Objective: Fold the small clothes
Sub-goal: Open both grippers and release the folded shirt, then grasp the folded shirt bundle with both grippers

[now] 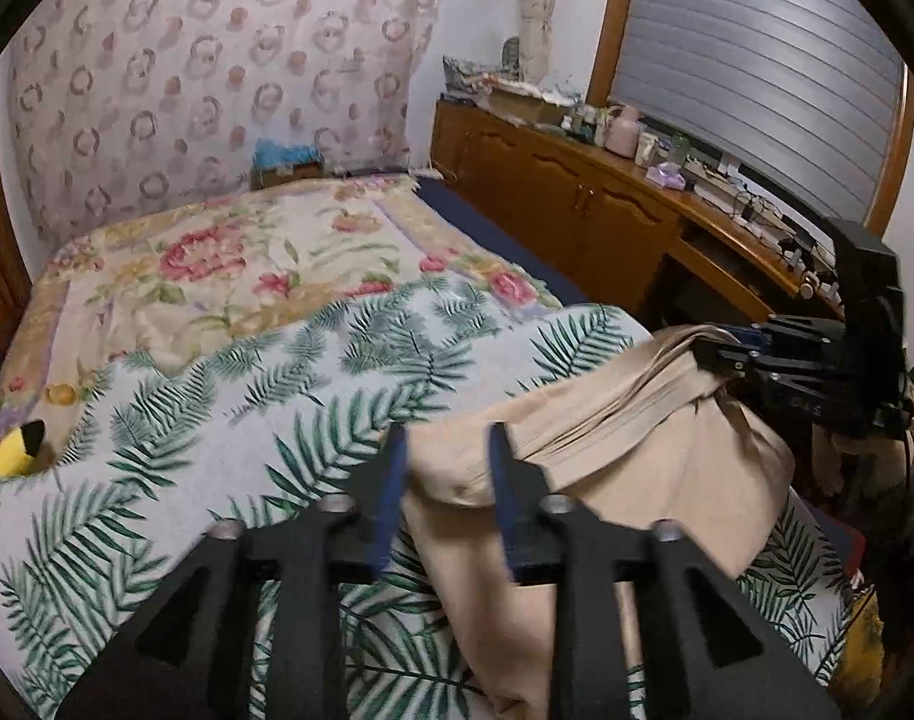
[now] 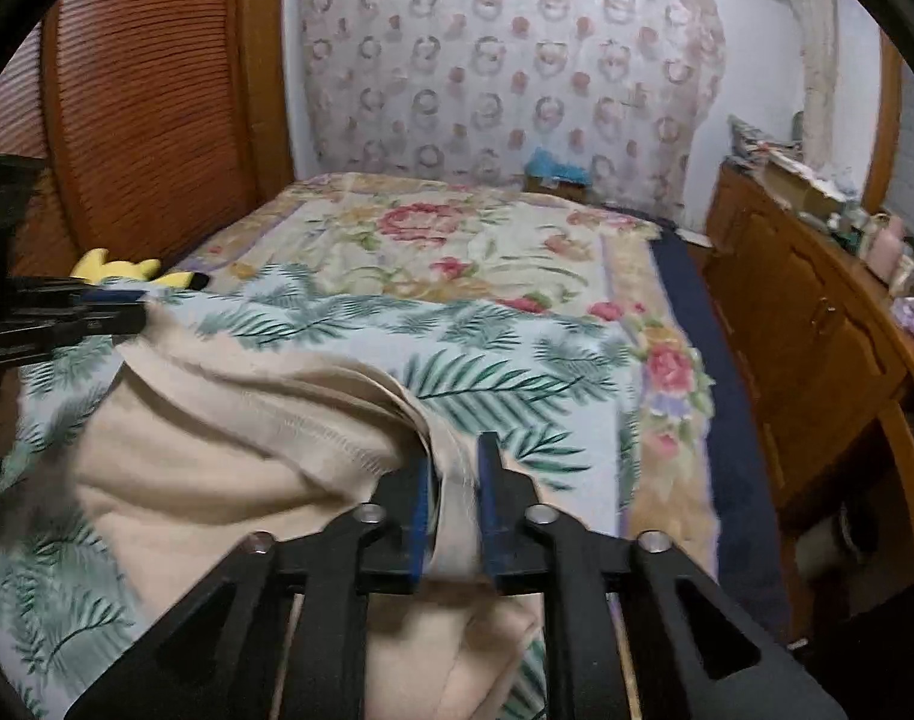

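Note:
A beige garment (image 1: 637, 468) lies bunched on the fern-print bed cover (image 1: 217, 420), close to the near edge of the bed. My left gripper (image 1: 446, 438) is open, and a rounded fold of the garment sits loosely between its blue pads. My right gripper (image 2: 455, 453) is open a little around a band of the same beige garment (image 2: 229, 450), with a dark gap beside its left pad. In the left wrist view the right gripper (image 1: 712, 354) is at the garment's far right corner. In the right wrist view the left gripper (image 2: 142, 315) is at its far left corner.
Beyond the fern cover (image 2: 517, 360) lies a floral blanket (image 1: 229, 276). A yellow plush toy (image 2: 115, 267) rests at the bed's left side. A cluttered wooden cabinet (image 2: 805, 324) runs along the right, and a louvred wooden door (image 2: 151, 108) stands at the left.

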